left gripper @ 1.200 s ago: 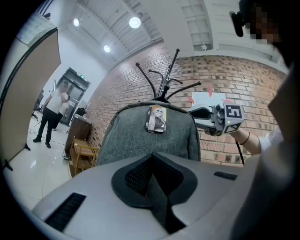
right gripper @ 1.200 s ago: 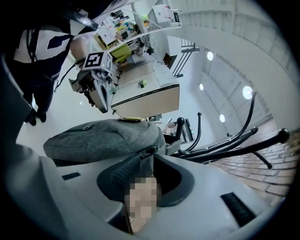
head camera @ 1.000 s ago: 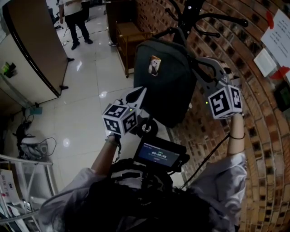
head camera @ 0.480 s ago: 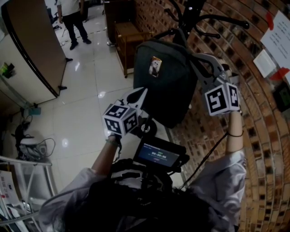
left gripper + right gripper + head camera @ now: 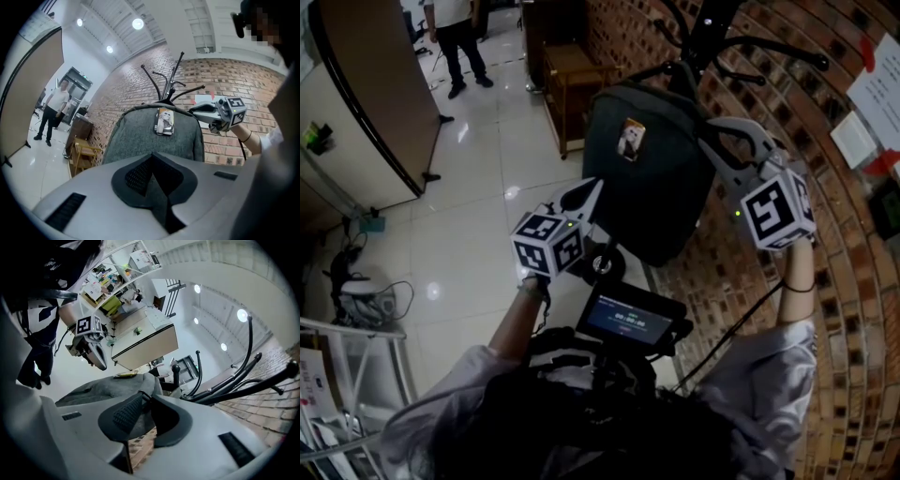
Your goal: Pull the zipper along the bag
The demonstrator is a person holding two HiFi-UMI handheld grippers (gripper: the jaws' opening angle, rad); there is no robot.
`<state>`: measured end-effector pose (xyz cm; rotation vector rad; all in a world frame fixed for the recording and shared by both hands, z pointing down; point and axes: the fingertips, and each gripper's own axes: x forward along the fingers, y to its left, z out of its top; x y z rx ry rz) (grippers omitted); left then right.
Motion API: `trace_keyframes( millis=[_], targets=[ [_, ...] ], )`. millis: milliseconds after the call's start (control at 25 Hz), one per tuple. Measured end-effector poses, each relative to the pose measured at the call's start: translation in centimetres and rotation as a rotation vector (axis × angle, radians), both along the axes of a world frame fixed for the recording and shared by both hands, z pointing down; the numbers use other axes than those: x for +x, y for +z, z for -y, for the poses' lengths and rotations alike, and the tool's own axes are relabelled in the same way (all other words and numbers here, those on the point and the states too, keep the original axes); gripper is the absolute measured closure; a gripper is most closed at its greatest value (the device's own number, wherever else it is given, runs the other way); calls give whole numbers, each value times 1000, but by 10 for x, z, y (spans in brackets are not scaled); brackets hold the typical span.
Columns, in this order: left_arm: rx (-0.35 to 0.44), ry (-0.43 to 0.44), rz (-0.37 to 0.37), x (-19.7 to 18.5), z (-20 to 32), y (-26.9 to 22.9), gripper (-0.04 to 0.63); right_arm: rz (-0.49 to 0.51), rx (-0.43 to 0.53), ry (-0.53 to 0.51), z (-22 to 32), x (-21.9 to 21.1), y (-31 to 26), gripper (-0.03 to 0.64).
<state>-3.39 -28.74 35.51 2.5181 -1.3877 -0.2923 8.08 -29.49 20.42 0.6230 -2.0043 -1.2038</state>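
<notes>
**Right gripper (image 5: pixel 146 400) released at top of bag (image 5: pixel 652 187): zipper run not begun**

Its jaws have just been opening; they stand apart at the top edge of the grey bag, a small dark tab (image 5: pixel 143 392) — possibly the zipper pull — unpressed at their tips. The left gripper (image 5: pixel 152 159) is clenched on the bag's fabric, low on its side. The bag hangs from a coat rack (image 5: pixel 712 37). Judged progress: early; gripping the pull and the whole run remain. The bag looks closed; contents not visible.
</notes>
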Motion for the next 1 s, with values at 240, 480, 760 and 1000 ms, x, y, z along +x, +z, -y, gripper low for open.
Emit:
trace_keyframes(
  millis=[240, 480, 760, 1000],
  targets=[
    [-2, 13, -11, 2, 0, 0, 589, -35, -64, 28, 0, -2, -1, 513],
    [3, 21, -16, 3, -1, -3, 589, 129, -192, 114, -4, -2, -5, 505],
    [-6, 17, -25, -4, 1, 0, 589, 260, -255, 167, -10, -11, -2, 457],
    [-7, 34, -22, 1, 1, 0, 588, 254, -203, 208, 4, -20, -1, 457]
  ],
)
